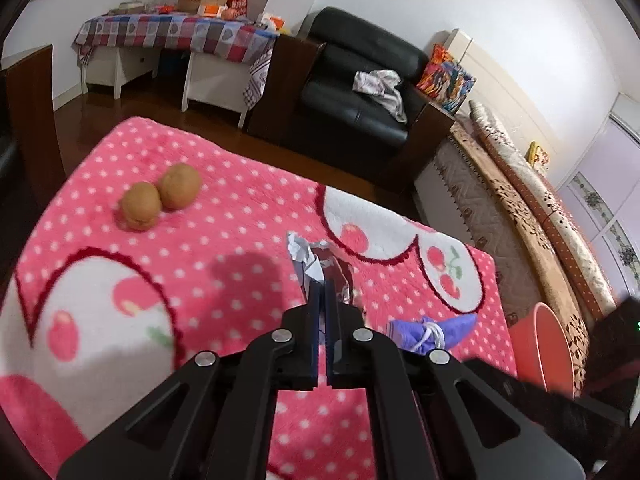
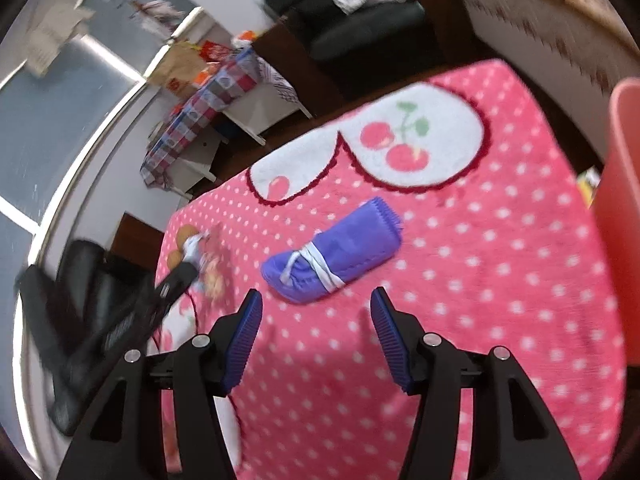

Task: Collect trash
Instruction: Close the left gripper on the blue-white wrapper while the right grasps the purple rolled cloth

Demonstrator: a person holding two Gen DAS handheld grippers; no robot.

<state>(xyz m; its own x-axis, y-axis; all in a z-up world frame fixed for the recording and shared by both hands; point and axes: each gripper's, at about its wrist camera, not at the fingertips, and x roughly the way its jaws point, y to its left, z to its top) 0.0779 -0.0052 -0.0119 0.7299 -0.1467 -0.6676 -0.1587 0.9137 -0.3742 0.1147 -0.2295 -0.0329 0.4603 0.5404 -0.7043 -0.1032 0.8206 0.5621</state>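
My left gripper [image 1: 323,285] is shut on a crumpled silver foil wrapper [image 1: 308,258] and holds it above the pink polka-dot blanket [image 1: 240,208]. The wrapper and left gripper also show in the right wrist view [image 2: 196,252], blurred. My right gripper [image 2: 316,300] is open and empty, just short of a rolled purple cloth tied with white string [image 2: 332,252]. That cloth shows in the left wrist view [image 1: 428,332] to the right of the left gripper. A pink bin [image 1: 544,348] stands past the blanket's right edge and shows in the right wrist view [image 2: 620,184].
Two brown round fruits [image 1: 160,196] lie on the blanket at the far left. A black armchair [image 1: 360,88] with a cloth on it, a checked-cloth table [image 1: 176,32] and stacked mattresses [image 1: 520,200] stand beyond the blanket.
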